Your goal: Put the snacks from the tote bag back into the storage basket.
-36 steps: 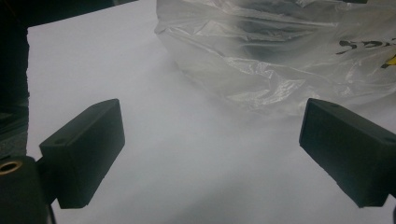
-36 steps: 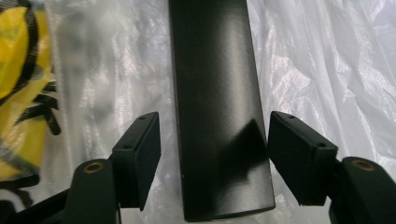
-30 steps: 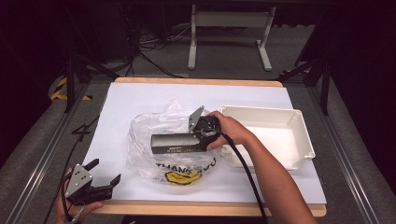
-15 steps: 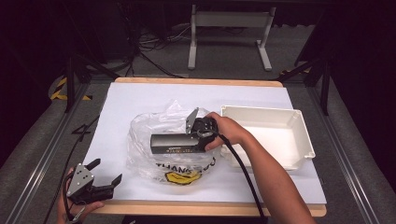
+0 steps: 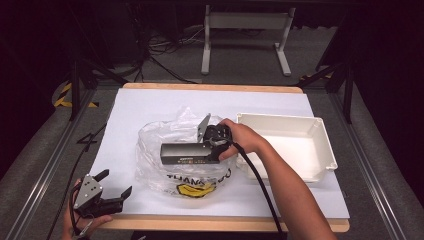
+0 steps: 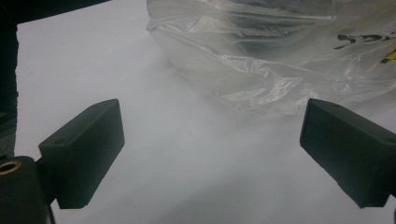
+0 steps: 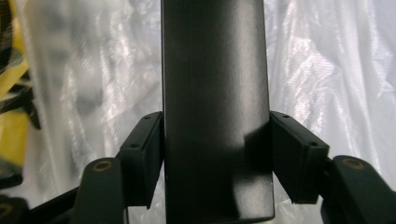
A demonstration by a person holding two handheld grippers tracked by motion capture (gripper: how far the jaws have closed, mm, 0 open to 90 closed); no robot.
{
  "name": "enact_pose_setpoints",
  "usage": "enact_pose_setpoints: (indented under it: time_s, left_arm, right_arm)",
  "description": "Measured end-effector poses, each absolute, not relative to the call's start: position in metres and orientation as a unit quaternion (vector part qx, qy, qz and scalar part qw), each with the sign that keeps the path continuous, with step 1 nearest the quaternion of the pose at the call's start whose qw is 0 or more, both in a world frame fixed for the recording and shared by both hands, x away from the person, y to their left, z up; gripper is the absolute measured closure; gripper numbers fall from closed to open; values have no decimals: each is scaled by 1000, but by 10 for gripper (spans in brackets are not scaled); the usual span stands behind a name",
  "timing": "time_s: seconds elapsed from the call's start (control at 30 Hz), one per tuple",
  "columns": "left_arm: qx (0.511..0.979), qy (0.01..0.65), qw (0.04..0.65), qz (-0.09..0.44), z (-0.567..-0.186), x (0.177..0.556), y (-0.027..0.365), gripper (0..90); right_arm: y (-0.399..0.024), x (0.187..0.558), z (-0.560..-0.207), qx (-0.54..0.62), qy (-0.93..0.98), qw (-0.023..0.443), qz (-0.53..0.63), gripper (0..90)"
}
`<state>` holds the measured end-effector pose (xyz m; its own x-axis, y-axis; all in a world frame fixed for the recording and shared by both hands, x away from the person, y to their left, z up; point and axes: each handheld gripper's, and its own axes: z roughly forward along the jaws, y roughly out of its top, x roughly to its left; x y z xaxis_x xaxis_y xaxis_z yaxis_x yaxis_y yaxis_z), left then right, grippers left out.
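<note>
Here, the long dark rectangular metal box [image 5: 186, 153] lies level over the crumpled clear plastic bag [image 5: 155, 150] mid-table, clamped at one end by your right gripper [image 7: 215, 156]. Your left gripper [image 5: 112, 194] rests wide apart, empty, near the table's front-left edge. White plastic tray [image 5: 320, 140] sits right.

High view: your white paper-covered table [image 5: 150, 107] is lit brightly from above, surroundings black from 9 through 3 o'clock. Glare streaks the crinkled clear plastic bag [image 6: 261, 51]. Your left gripper view is soft and hazy at 6 o'clock. The dark rectangular metal box [image 7: 215, 116] shows a faint sheen, sharp edges.
</note>
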<state>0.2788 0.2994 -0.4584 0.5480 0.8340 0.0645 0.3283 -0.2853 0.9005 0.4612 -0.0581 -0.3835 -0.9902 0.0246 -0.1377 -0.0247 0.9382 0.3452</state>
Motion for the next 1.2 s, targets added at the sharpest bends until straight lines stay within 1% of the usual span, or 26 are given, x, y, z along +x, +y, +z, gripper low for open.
enact_pose_setpoints:
  time_s: [0.1,0.33,0.47,1.2]
  left_arm:
    - [752,387,457,276,-459,279,300,74]
    - [753,386,457,276,-459,280,299,74]
    - [754,386,455,276,-459,280,299,74]
    - [755,383,456,275,-459,281,298,74]
  right_arm:
    - [-56,461,-385,2,983,68,173,378]
    - [-54,461,-389,-6,980,63,186,424]
    - [-56,460,-387,-12,980,61,189,428]
    - [-66,450,-358,-21,973,91,209,430]
